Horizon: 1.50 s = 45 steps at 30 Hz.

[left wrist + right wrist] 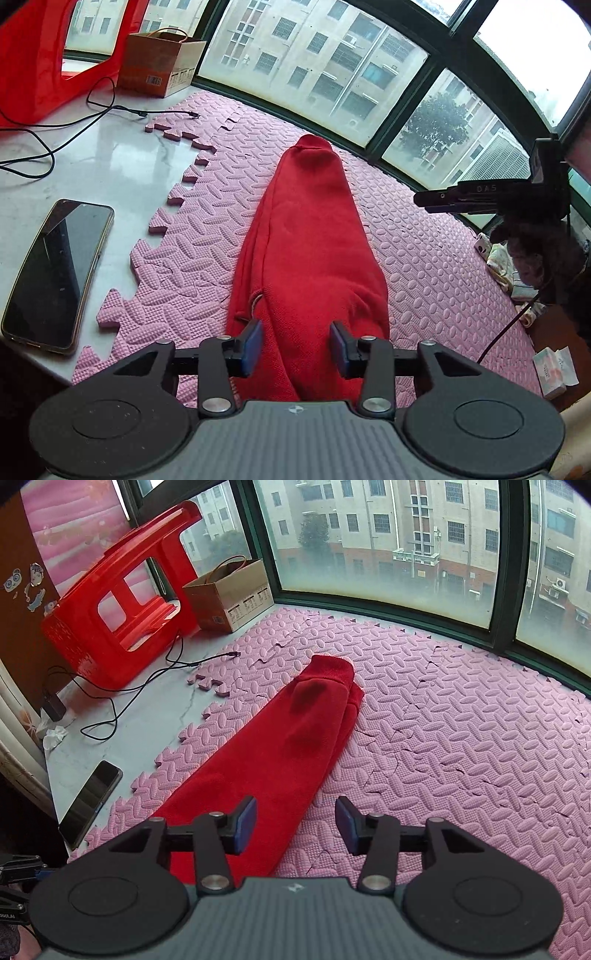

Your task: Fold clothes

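Observation:
A red knitted garment [310,240] lies folded into a long narrow strip on the pink foam mat [221,206], running away from me toward the window. My left gripper [295,347] is open, its blue pads on either side of the strip's near end, just above it. In the right wrist view the garment [280,746] runs from lower left to its ribbed cuff end at centre. My right gripper [295,825] is open and empty, over the strip's near right edge and the mat [443,738]. The right gripper also shows at the right of the left wrist view [436,201].
A black phone [55,273] lies on the white marble sill at left, with a black cable [55,140] beyond it. A red plastic stool [118,602] and a cardboard box [232,594] stand at the back left by the window. Small packets [554,373] lie at the right.

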Motion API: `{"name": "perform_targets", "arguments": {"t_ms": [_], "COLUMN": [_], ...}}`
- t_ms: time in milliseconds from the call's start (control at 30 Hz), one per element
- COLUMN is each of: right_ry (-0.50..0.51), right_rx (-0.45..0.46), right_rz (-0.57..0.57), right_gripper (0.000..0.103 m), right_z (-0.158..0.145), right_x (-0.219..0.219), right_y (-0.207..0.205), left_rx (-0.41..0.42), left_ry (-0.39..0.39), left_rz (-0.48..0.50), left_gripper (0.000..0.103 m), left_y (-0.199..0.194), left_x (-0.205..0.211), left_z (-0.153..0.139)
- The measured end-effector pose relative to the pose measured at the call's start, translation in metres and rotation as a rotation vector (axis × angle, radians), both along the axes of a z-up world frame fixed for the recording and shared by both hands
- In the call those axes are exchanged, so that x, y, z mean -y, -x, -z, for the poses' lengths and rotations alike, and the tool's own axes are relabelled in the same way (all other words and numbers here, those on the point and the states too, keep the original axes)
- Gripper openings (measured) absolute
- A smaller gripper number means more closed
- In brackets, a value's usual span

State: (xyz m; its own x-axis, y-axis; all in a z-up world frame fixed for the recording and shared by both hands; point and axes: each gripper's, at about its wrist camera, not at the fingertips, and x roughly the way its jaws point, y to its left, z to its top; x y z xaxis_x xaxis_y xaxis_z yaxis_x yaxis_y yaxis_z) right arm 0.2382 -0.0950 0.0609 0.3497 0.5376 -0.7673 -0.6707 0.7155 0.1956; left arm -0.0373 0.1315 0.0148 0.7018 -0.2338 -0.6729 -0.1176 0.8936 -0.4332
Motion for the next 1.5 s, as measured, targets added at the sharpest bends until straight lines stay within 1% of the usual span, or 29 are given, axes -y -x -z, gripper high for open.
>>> {"name": "perform_targets", "arguments": {"t_ms": [33, 100, 133, 267, 400, 567, 667, 767, 833, 933, 1067, 1167, 1267, 1333, 1433, 1500], "right_ry": [0.006, 0.034, 0.057, 0.114, 0.095, 0.036, 0.002, -0.017, -0.025, -0.036, -0.044, -0.049, -0.105, -0.137, -0.17, -0.182], "right_rx": [0.007, 0.018, 0.023, 0.032, -0.008, -0.044, -0.062, -0.077, -0.081, -0.087, -0.138, -0.138, -0.104, -0.087, -0.08, -0.079], "right_rz": [-0.002, -0.011, -0.015, -0.026, -0.042, -0.055, -0.064, -0.064, -0.061, -0.053, -0.027, -0.049, -0.043, -0.012, 0.047, 0.064], "right_gripper": [0.053, 0.054, 0.054, 0.055, 0.054, 0.051, 0.05, 0.049, 0.048, 0.048, 0.047, 0.047, 0.047, 0.047, 0.048, 0.047], "right_z": [-0.002, -0.007, -0.007, -0.001, 0.018, 0.036, 0.043, 0.052, 0.059, 0.071, 0.09, 0.089, 0.074, 0.067, 0.066, 0.069], "right_x": [0.001, 0.004, 0.004, 0.003, -0.005, -0.021, -0.032, -0.041, -0.047, -0.056, -0.061, -0.063, -0.062, -0.063, -0.068, -0.074], "right_y": [0.001, 0.002, 0.002, 0.004, 0.008, 0.01, 0.007, 0.0, -0.006, -0.015, -0.031, -0.035, -0.045, -0.061, -0.089, -0.102], "left_rx": [-0.009, -0.021, -0.022, -0.01, -0.027, -0.041, -0.01, 0.03, 0.048, 0.033, -0.027, -0.064, -0.087, -0.097, -0.103, -0.107], "left_ry": [-0.003, -0.018, -0.028, -0.084, -0.105, -0.08, -0.1, -0.101, -0.081, -0.067, -0.068, -0.066, -0.054, -0.046, -0.041, -0.036], "left_rz": [0.0, -0.003, -0.002, 0.009, 0.011, 0.011, 0.018, 0.034, 0.057, 0.082, 0.093, 0.095, 0.091, 0.088, 0.086, 0.082], "left_gripper": [0.019, 0.011, 0.01, 0.01, 0.01, 0.011, 0.012, 0.012, 0.012, 0.012, 0.012, 0.012, 0.012, 0.012, 0.012, 0.012], "left_y": [-0.001, -0.002, -0.002, -0.002, -0.003, -0.006, -0.008, -0.013, -0.021, -0.036, -0.051, -0.053, -0.053, -0.054, -0.056, -0.057], "left_x": [0.0, 0.0, 0.0, 0.001, 0.0, -0.004, 0.0, 0.004, 0.008, 0.014, 0.017, 0.014, 0.01, 0.008, 0.006, 0.005], "left_z": [0.002, 0.005, 0.005, -0.001, 0.001, -0.004, -0.018, -0.033, -0.037, -0.031, -0.013, -0.004, 0.002, 0.005, 0.005, 0.005]}}
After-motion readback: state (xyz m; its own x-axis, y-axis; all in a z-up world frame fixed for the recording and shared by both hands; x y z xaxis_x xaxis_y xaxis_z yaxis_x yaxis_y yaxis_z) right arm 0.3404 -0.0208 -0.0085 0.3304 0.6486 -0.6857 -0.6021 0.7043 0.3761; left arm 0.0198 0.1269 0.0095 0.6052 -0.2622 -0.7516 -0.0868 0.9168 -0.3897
